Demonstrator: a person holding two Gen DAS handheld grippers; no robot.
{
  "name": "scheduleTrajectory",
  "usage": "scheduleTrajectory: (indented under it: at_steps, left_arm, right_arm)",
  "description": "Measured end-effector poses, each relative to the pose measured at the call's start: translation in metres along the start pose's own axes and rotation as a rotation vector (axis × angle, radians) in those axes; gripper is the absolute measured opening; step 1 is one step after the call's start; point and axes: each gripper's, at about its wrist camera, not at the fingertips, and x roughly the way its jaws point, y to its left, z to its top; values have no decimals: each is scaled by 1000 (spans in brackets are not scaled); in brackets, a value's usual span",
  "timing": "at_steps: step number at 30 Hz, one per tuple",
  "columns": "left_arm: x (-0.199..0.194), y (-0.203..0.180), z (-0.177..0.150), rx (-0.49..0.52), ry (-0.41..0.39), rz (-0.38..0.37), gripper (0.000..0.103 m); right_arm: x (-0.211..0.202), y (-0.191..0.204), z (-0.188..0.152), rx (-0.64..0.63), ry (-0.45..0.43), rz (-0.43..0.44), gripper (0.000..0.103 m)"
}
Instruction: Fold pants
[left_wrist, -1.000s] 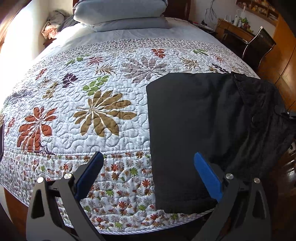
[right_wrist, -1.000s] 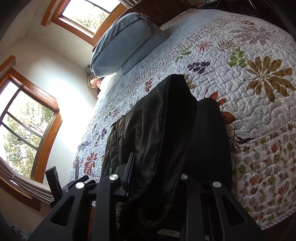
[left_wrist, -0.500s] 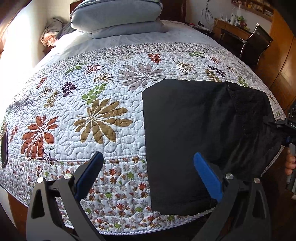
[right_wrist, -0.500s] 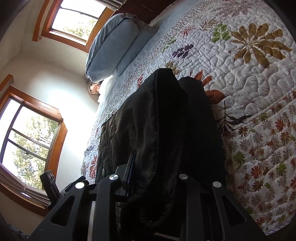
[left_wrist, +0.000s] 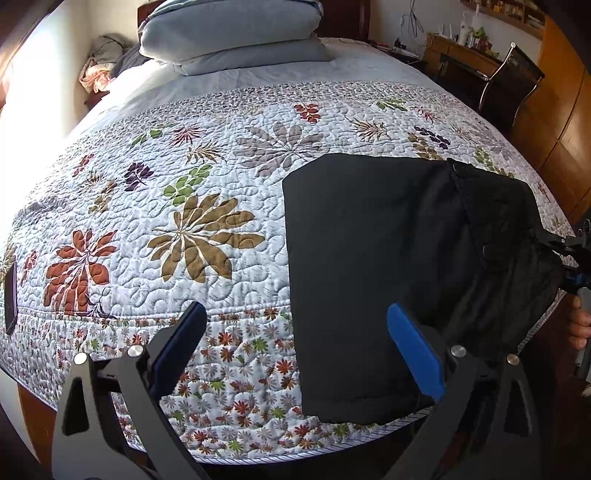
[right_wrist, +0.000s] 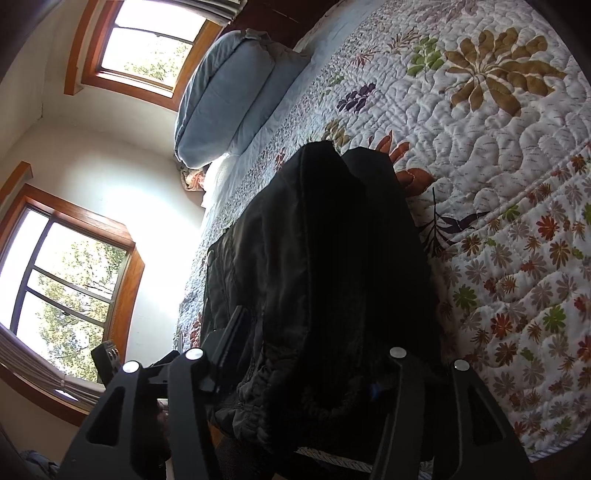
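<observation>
The black pants (left_wrist: 362, 258) lie folded on the floral quilt (left_wrist: 192, 184) at the bed's near right corner. My left gripper (left_wrist: 295, 343) is open and empty, hovering above the bed's front edge with the pants' left edge between its blue pads. My right gripper (right_wrist: 295, 373) is shut on the pants' waistband end (right_wrist: 321, 280) and holds it lifted off the bed at the right edge. It also shows in the left wrist view (left_wrist: 570, 258). Its fingertips are hidden by cloth.
Stacked blue pillows (left_wrist: 236, 33) lie at the head of the bed. A dark desk and chair (left_wrist: 506, 74) stand at the back right, a wooden wardrobe (left_wrist: 561, 122) at the right. Windows (right_wrist: 70, 273) are on the far wall. A dark flat object (left_wrist: 10, 291) lies at the quilt's left edge.
The lifted waistband end has come down and spread lower toward the bed's right edge. My left gripper stays open and has drifted slightly back from the pants.
</observation>
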Motion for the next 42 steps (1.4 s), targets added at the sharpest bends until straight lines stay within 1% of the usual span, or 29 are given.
scheduleTrajectory:
  at_steps: [7,8,9,10,14,16,19,22,24,25,28,30,32,33,34,35,37,40,42]
  left_arm:
    - [6,11,-8,-37,32,-1,98]
    - [7,12,-9,-44,38,-2,98]
    - [8,14,-10,-51,43,-3,98]
    - [10,15,-11,-58,50,-5,98]
    - [11,20,-13,-78,69,-15,98]
    - [11,22,-14,-90,71,-25,98]
    - [12,26,-14,-117,85,-52,98]
    - [15,30,-15,-146,100,-85,98]
    - [18,32,-15,-157,113,-102,98]
    - [18,33,-15,-161,119,-115,98]
    - [19,38,-13,-175,130,-145,98]
    - [18,42,-10,-181,140,-193,98]
    - [20,48,-8,-199,172,-279,98]
    - [22,52,-7,-214,199,-330,98]
    - [25,55,-7,-233,225,-374,98]
    - [29,60,-8,-259,254,-420,98]
    - [38,69,-12,-319,308,-513,98]
    - [52,81,-18,-415,370,-655,98]
    - [64,86,-20,-458,403,-741,98]
  right_arm:
    - [-20,2,-24,-19,0,-13,58]
    - [-21,3,-26,-27,-4,-22,53]
    - [-22,3,-28,-38,-8,-33,50]
    - [-23,4,-30,-48,-12,-38,44]
    - [-27,14,-32,-97,-32,-58,39]
    - [-27,20,-32,-110,-30,-76,39]
    - [-23,16,-31,-92,-6,-104,39]
    - [-20,4,-31,-50,4,-82,39]
    - [-21,2,-31,-29,5,-63,40]
    - [-23,2,-31,-25,4,-56,43]
    - [-27,5,-30,-41,-1,-66,48]
    - [-32,8,-30,-47,-3,-65,50]
    - [-40,9,-27,-40,-14,-53,58]
    - [-44,10,-26,-37,-21,-47,60]
    - [-48,10,-24,-34,-27,-43,63]
    - [-53,11,-23,-32,-34,-33,67]
    - [-63,15,-23,-40,-48,-19,67]
    - [-68,17,-20,-45,-48,-26,78]
    - [-69,18,-19,-48,-41,-25,78]
